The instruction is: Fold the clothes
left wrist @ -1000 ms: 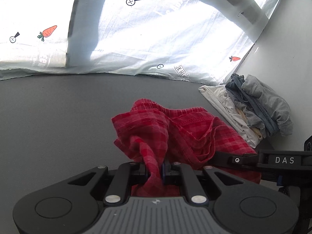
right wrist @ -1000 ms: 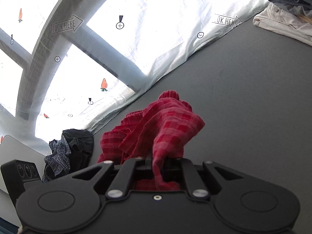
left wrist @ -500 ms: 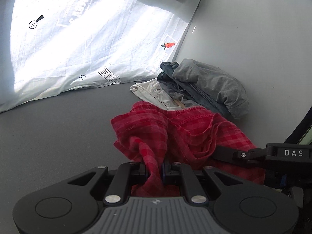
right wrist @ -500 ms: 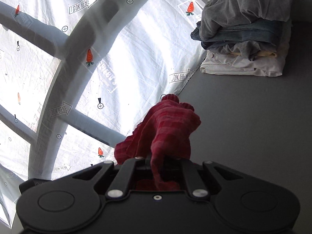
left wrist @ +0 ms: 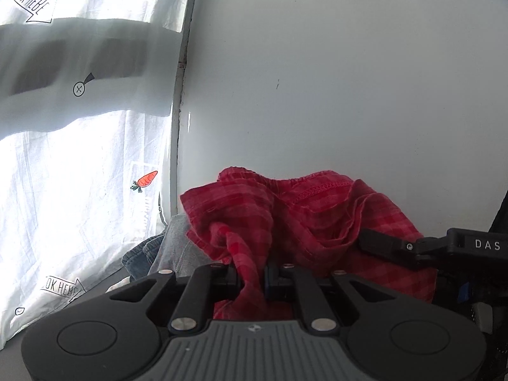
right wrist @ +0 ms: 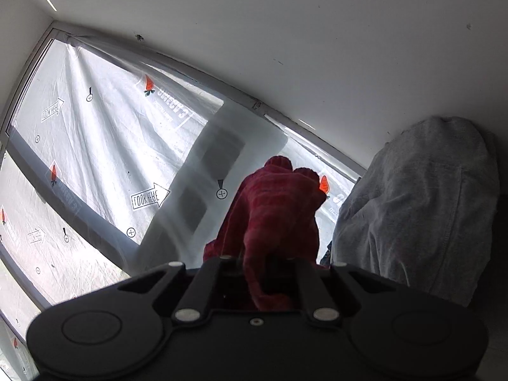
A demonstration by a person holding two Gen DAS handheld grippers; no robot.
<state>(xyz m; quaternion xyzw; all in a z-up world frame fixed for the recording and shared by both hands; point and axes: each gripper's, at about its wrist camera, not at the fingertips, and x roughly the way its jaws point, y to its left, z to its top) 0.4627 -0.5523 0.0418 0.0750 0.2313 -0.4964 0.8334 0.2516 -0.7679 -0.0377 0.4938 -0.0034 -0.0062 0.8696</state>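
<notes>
A red checked garment (left wrist: 285,216) hangs bunched in the air between both grippers. My left gripper (left wrist: 252,277) is shut on a fold of it. In the left wrist view the other gripper's black finger (left wrist: 390,244) reaches into the cloth from the right. Seen from the right wrist, my right gripper (right wrist: 262,270) is shut on another bunch of the same red garment (right wrist: 276,209), which looks dark against the bright window. A pile of folded clothes topped by a grey piece (right wrist: 422,203) stands close at the right; its grey and denim edge (left wrist: 162,250) shows lower left in the left wrist view.
A white wall (left wrist: 333,79) fills the view straight ahead. A window covered with white printed sheeting (right wrist: 95,146) with carrots and arrows runs along the left. A strip of grey table (left wrist: 92,295) shows below the pile.
Both grippers have swung right and upward with the red garment, off the grey table toward the clothes pile and the wall. The pile now sits close in both views.
</notes>
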